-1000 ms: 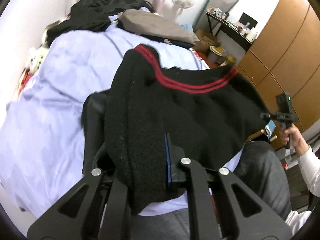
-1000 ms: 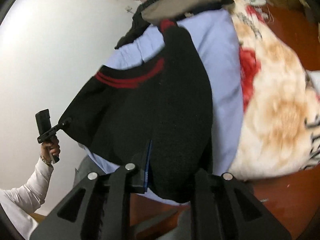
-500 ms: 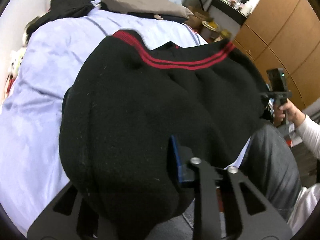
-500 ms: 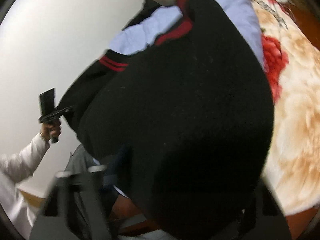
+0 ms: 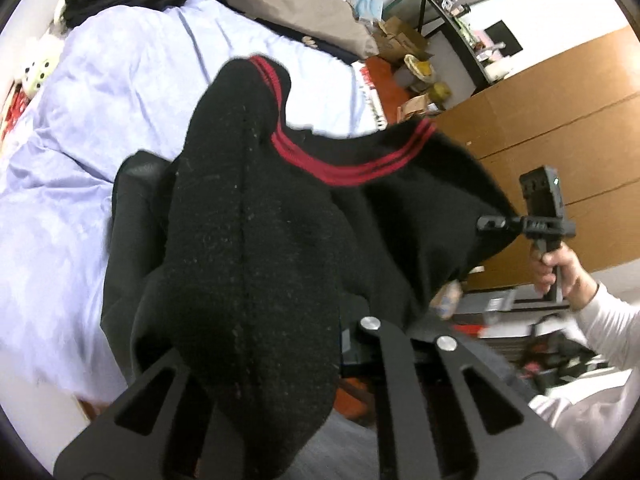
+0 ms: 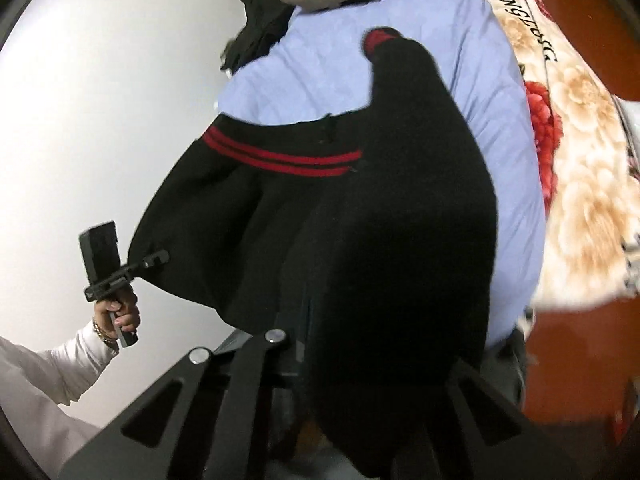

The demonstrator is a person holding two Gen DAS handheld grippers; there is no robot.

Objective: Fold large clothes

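Lilac bedsheet [image 5: 120, 92] beneath black sweater [image 5: 256, 248], wooden wardrobe [image 5: 560, 120] beside

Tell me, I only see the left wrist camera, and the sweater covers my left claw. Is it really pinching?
Observer: Yes. The right wrist camera shows the left claw shut on one corner of the sweater.
Operator: What's next to the blue sheet over there?
Observer: A beige blanket with big red flowers, lying along the edge of the sheet.
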